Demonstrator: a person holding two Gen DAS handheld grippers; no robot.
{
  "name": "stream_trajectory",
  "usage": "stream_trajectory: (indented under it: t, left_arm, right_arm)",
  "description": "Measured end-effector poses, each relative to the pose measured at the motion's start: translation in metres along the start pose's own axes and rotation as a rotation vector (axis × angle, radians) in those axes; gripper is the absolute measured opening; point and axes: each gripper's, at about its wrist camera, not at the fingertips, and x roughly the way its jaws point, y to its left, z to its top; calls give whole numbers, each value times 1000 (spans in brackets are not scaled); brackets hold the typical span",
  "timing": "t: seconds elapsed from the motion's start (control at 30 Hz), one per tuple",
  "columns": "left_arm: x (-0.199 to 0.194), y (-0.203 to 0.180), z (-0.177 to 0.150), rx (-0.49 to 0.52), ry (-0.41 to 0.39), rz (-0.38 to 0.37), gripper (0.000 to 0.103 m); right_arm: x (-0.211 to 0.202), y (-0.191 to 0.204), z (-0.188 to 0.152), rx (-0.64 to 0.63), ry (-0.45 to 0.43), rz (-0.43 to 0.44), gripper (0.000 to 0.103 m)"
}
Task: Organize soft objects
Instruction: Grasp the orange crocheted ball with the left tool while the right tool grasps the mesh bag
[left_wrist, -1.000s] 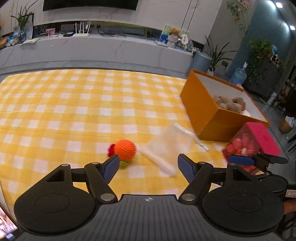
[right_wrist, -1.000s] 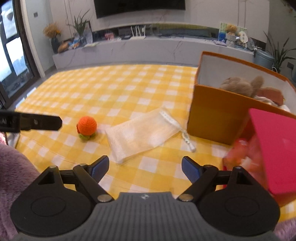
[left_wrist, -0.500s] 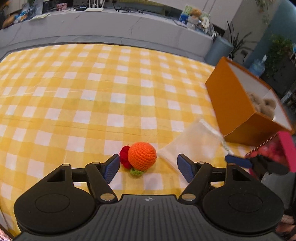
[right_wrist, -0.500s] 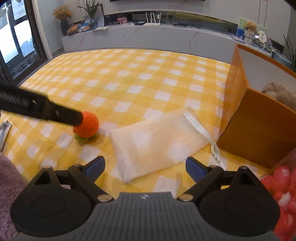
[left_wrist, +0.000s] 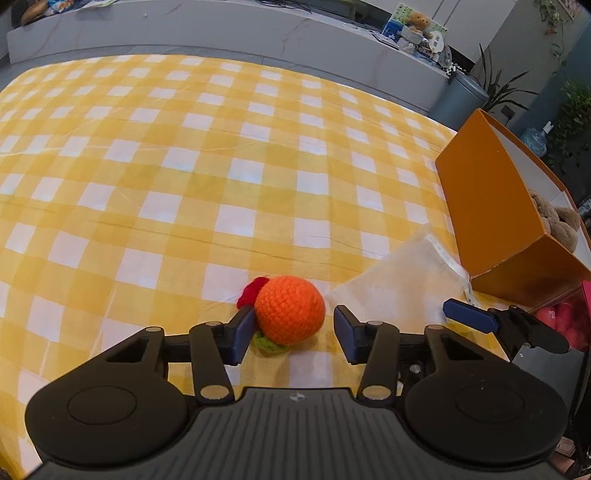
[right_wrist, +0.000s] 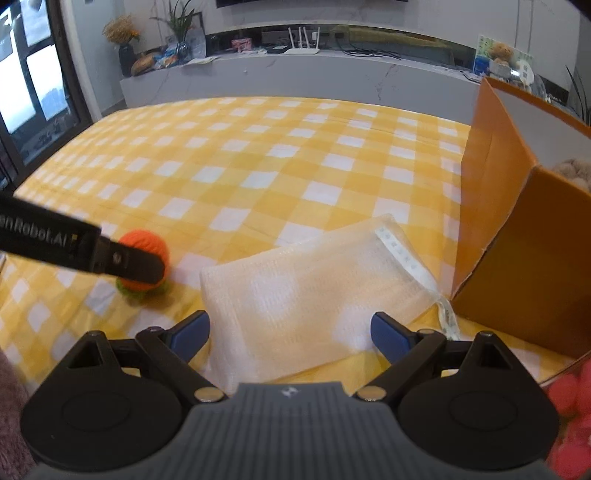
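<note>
An orange crocheted ball (left_wrist: 290, 310) with a red and a green trim lies on the yellow checked cloth (left_wrist: 184, 166). My left gripper (left_wrist: 291, 326) straddles it, jaws closing. The left pad is at the ball's side, and a small gap shows at the right pad. From the right wrist view, a left finger (right_wrist: 129, 258) crosses in front of the ball (right_wrist: 147, 240). A white mesh bag (right_wrist: 314, 288) lies flat to the ball's right. My right gripper (right_wrist: 290, 328) hangs over the bag's near end with its jaws wide and just beginning to close, not pressing on it.
An open orange box (left_wrist: 487, 206) stands at the right with a brown plush toy (left_wrist: 554, 218) inside. A clear container of red pieces (left_wrist: 557, 317) sits in front of it. A grey ledge runs behind the cloth.
My left gripper came down and forward onto the ball and its jaws narrowed around it. The right gripper moved down and closer over the mesh bag.
</note>
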Motion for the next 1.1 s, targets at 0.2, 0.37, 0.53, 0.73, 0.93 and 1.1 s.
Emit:
stream_trajectory:
  t: [0.2, 0.37, 0.53, 0.73, 0.93, 1.1]
  left_arm:
    - [5, 8, 0, -43, 16, 6, 47]
    - [3, 8, 0, -42, 9, 8, 47]
    - [-1, 7, 0, -44, -12, 0, 47]
    - [-19, 3, -2, -21, -83, -29, 47]
    - [-46, -13, -11, 15, -156, -57, 47]
    - [-64, -31, -28, 16, -180, -82, 47]
  right_arm:
    - [4, 6, -4, -36, -36, -13, 80]
    - [1, 8, -6, -70, -68, -32, 53]
    - [0, -1, 0, -40, -55, -12, 6]
    - [-14, 0, 2, -54, -56, 6, 1]
    - [-54, 2, 2, -43, -100, 32, 1]
    - [-97, -4, -5, 16, -149, 53, 1]
